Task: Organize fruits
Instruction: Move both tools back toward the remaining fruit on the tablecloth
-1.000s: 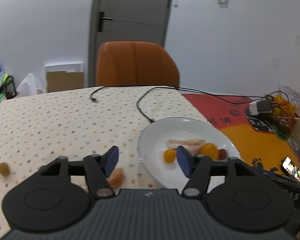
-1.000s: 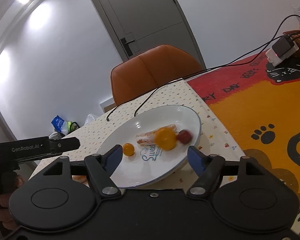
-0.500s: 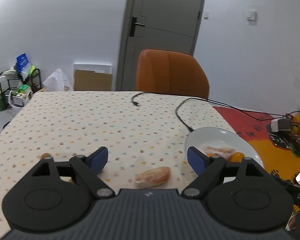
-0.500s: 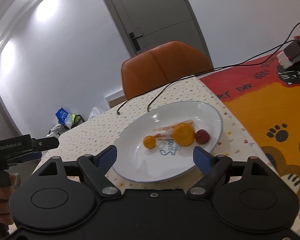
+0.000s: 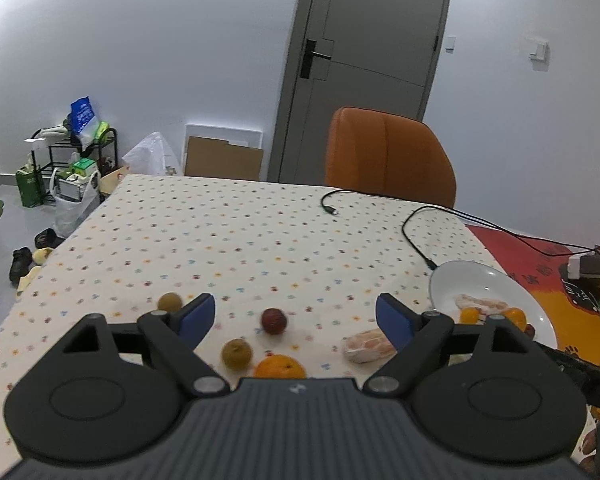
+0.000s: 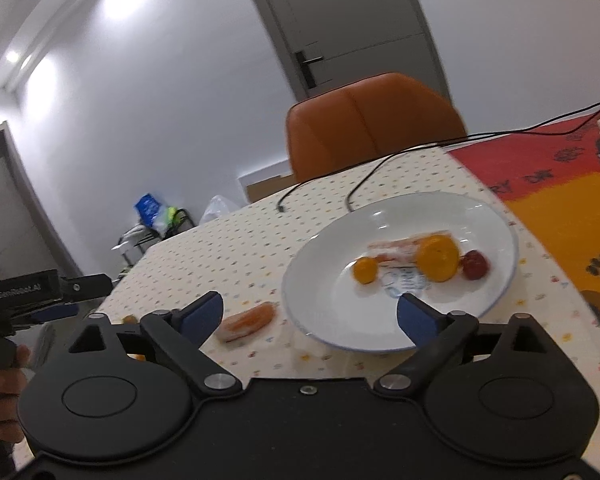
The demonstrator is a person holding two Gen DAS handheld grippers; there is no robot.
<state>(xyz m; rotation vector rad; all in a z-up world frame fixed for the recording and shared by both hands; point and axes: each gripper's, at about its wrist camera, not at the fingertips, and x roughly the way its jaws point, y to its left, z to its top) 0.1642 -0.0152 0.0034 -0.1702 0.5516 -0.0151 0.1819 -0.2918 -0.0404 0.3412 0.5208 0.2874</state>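
My left gripper [image 5: 296, 316] is open above the dotted tablecloth. Between its fingers lie a dark red fruit [image 5: 274, 321], a yellow-green fruit [image 5: 236, 354] and an orange [image 5: 279, 367]. Another yellow-green fruit [image 5: 169, 302] sits by the left finger, and a wrapped orange piece [image 5: 364, 347] by the right finger. My right gripper [image 6: 310, 312] is open in front of the white plate [image 6: 496, 220]. The plate holds a small orange fruit [image 6: 365, 270], a bigger orange [image 6: 437, 258], a red fruit [image 6: 475, 264] and a wrapped piece [image 6: 396, 245]. The wrapped orange piece [image 6: 247, 321] lies on the cloth left of the plate.
Black cables [image 5: 414, 236] run across the far side of the table. An orange chair [image 5: 388, 160] stands behind it. A red and orange mat [image 6: 560, 184] covers the table's right part. A hand [image 6: 0, 384] holds the left gripper's handle at the left edge.
The left gripper has swung left and back, bringing the loose fruits on the cloth into view and sending the plate to the right. The right gripper shifted slightly; the plate now sits further right.
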